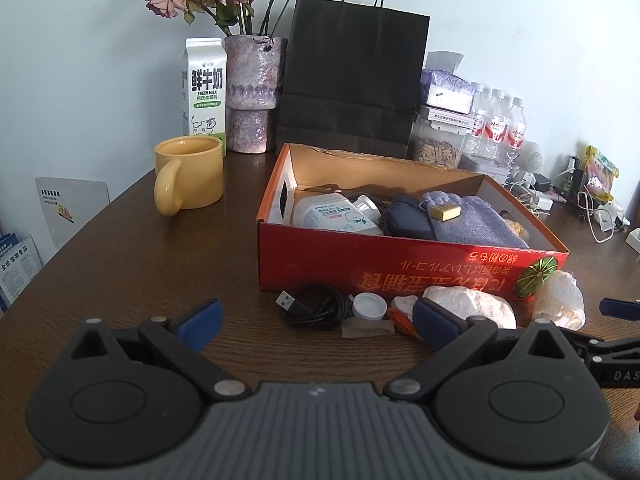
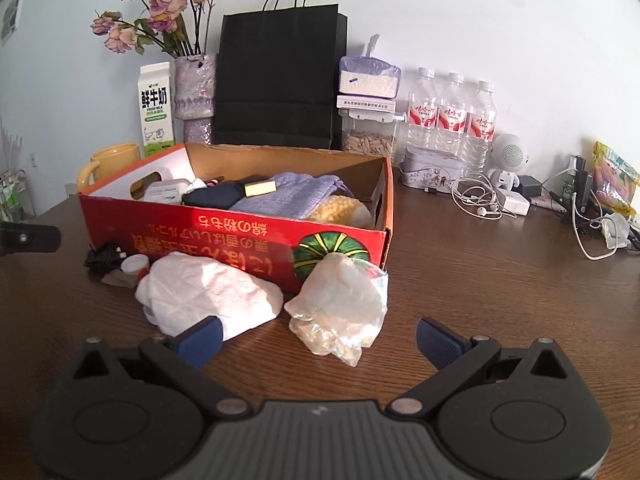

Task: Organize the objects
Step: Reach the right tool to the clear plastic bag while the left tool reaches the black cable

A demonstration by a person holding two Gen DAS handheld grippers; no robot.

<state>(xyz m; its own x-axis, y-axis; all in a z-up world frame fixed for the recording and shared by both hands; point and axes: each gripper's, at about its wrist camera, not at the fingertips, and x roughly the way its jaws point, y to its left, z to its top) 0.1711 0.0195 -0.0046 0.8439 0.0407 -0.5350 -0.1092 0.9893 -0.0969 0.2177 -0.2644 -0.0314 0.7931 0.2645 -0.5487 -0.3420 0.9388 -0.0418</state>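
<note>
Dark brown wood grain fills the worktop (image 1: 132,264) in the left wrist view, where the left hand-held gripper (image 1: 316,322) hovers low with its blue-padded fingers spread wide and nothing between them. Just ahead stands a red cardboard box (image 1: 400,264), open-topped, holding a white wipes pack (image 1: 334,214), a dark pouch (image 1: 408,220) and a lilac drawstring bag (image 1: 472,220) with a small yellow block (image 1: 445,212) on it; what lies under these is hidden. Before the box lie a coiled black USB cable (image 1: 316,306), a white bottle cap (image 1: 369,306), a crumpled white cloth (image 1: 472,304) partly covered by the right finger (image 1: 434,322), and a crinkled clear plastic bag (image 1: 560,300). An orange scrap beside the cap is too hidden to identify. A yellow mug (image 1: 192,174) stands left of the box. The other tool's tip is cut off at the right edge.

In the right wrist view, the right hand-held gripper (image 2: 318,340) is likewise released, its fingers wide apart and empty. The white cloth (image 2: 208,292) and plastic bag (image 2: 340,304) lie just ahead, touching the box front (image 2: 224,240). The cable (image 2: 102,258) and cap (image 2: 135,264) are half hidden behind the cloth. A yellow knitted item (image 2: 340,210) peeps from the box's right end, mostly covered. Behind stand a black paper bag (image 2: 280,76) and three water bottles (image 2: 450,116).
</note>
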